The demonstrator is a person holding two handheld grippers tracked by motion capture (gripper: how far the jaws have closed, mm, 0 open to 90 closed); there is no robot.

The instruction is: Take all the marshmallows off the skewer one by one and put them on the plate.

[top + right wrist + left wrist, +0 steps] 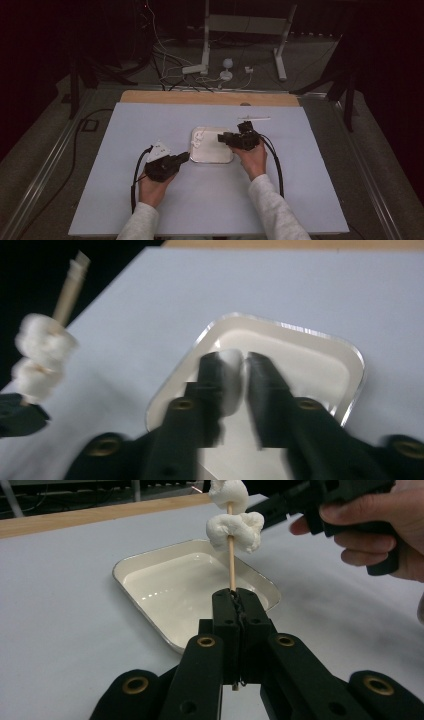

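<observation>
Left hand-held gripper clamps wooden skewer upright near its lower end; two marshmallows threaded on skewer, above white tray. Right hand-held gripper over tray, jaws pinched on third white marshmallow, view blurred. Tray sits mid-desk on pale sheet, between both hands.

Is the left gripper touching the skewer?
Touching. The left gripper view shows the left gripper with jaws closed tight on the lower end of the skewer, no gap either side.
</observation>
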